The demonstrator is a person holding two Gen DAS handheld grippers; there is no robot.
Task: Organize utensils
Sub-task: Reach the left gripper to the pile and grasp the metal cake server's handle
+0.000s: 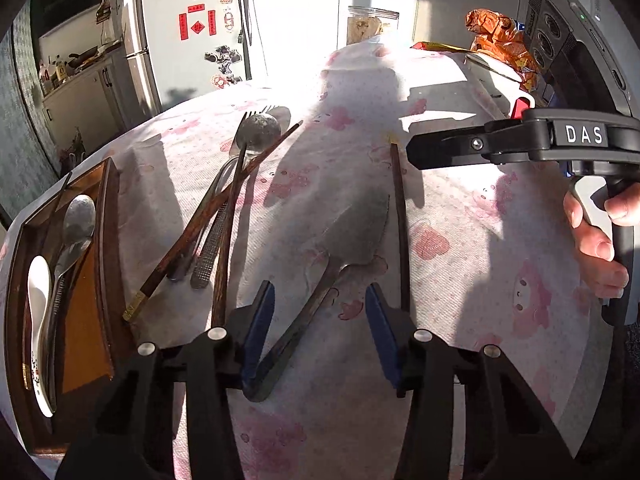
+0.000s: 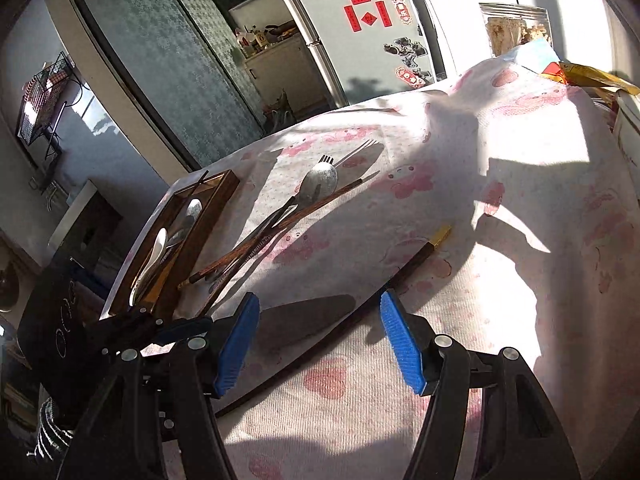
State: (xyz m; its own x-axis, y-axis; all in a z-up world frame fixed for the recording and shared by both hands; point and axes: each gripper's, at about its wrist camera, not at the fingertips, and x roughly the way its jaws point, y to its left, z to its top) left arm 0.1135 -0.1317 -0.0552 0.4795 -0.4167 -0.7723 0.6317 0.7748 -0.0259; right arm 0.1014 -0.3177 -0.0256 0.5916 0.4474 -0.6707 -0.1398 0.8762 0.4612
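Observation:
My left gripper (image 1: 320, 304) is open over the handle of a dark metal server (image 1: 352, 232) that lies flat on the pink cloth. A lone dark chopstick (image 1: 401, 232) lies just right of it. My right gripper (image 2: 320, 328) is open above that chopstick (image 2: 360, 312), with the server blade (image 2: 304, 316) between its fingers; it also shows in the left wrist view (image 1: 416, 156) at the right. A pile of two chopsticks, a fork and a metal spoon (image 1: 256, 132) lies left of centre. A wooden tray (image 1: 108, 240) at the left holds a white spoon (image 1: 38, 312) and metal spoons.
The table edge runs along the left beside the tray (image 2: 224, 192). An orange snack bag (image 1: 500, 40), a jar (image 1: 370, 24) and a grey appliance (image 1: 572, 52) stand at the far right. A fridge (image 1: 184, 32) stands beyond the table.

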